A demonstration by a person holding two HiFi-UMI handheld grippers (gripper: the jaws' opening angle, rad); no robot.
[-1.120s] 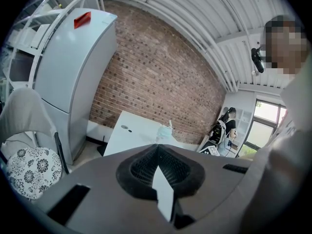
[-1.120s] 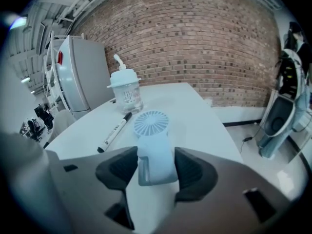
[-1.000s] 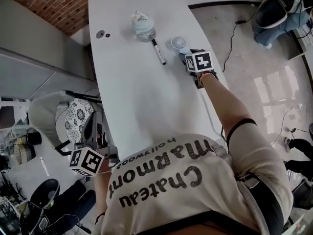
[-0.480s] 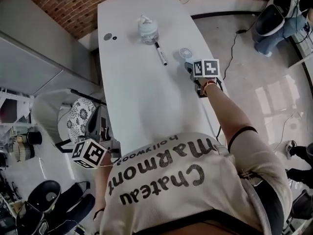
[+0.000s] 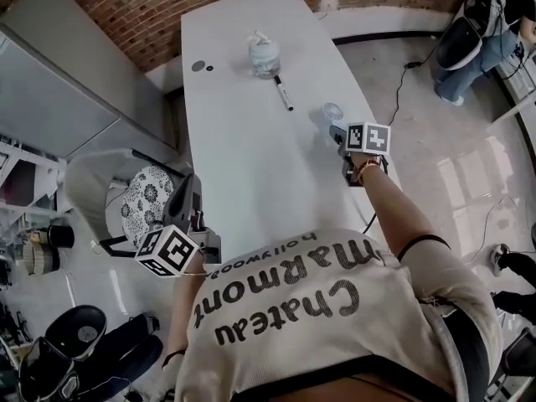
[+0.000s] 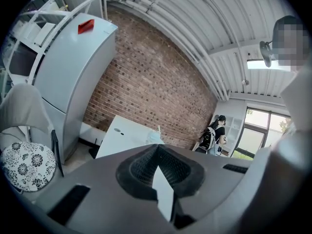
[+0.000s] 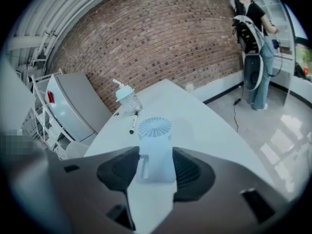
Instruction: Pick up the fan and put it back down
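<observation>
Squarely in the grip of the right gripper (image 7: pixel 156 168), jaws half apart: the fan (image 7: pixel 155 130).

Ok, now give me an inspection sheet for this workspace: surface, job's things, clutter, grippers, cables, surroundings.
Surface: white table, few things on it.
Job's things: small fan, clamped in the right gripper.
Clutter: lidded jar and marker at the far end.
Grippers: right shut on the fan; left gripper shut, empty, off the table's left side.
Cables: black cable on the floor, right of the table.
Surroundings: brick wall, chair, standing person.
</observation>
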